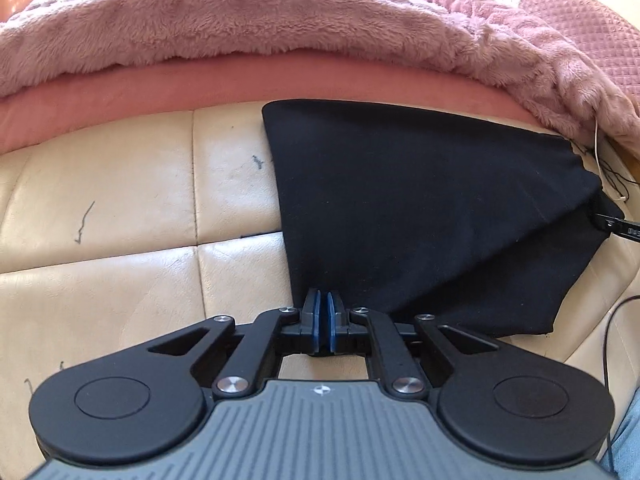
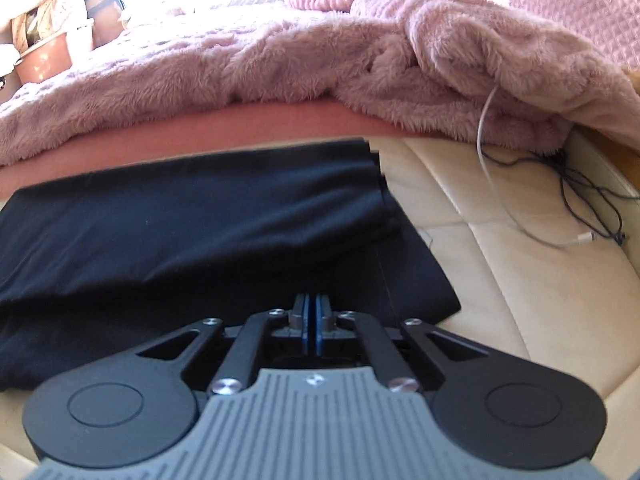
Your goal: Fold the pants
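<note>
We find the cream leather bench (image 1: 120, 208) carrying black pants (image 1: 420, 208), partly folded, toward 2 o'clock. Left tongs (image 1: 325, 304) and right tongs (image 2: 311, 306) each pinch the near hem. Uneven lifting could skew the fold; a charging cable (image 2: 486, 148) may snag.

No legible text, labels, brand names or numbers in either wrist view. The only sign: a small round emblem (image 1: 321, 390), white with a dark cross-like division, on the grey ribbed housing of the left claw unit; the same emblem (image 2: 315, 379) sits on the right unit's housing, blurred. A black part (image 1: 618, 229) at the right edge of the left wrist view carries small pale markings, too small to read. The rest of the scene bears no printing.
</note>
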A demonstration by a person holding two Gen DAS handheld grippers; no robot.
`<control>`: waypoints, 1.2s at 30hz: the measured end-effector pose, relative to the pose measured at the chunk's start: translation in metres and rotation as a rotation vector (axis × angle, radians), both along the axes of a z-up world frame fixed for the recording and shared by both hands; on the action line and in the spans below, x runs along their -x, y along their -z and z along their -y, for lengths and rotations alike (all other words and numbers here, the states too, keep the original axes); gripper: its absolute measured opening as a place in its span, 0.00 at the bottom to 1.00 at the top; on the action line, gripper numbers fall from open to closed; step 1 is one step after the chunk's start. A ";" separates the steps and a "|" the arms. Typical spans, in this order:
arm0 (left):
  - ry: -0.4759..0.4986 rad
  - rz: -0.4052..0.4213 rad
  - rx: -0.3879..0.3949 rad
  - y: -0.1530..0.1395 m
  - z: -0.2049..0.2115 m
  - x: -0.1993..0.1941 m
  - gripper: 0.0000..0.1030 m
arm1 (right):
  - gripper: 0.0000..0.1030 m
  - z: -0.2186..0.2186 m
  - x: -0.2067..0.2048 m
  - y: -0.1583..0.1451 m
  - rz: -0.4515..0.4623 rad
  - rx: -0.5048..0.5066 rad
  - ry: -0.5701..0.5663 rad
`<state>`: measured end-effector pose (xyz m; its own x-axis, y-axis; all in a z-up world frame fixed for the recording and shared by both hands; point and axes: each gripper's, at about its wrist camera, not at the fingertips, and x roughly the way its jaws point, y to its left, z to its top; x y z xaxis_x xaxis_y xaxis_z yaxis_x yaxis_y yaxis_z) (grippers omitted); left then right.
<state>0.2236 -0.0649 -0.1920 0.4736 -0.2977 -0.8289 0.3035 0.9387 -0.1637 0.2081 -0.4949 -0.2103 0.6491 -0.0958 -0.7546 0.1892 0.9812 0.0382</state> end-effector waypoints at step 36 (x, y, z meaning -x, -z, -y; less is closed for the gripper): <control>-0.175 -0.029 0.040 -0.018 -0.027 -0.024 0.19 | 0.06 0.052 0.150 -0.006 -0.013 -0.673 0.546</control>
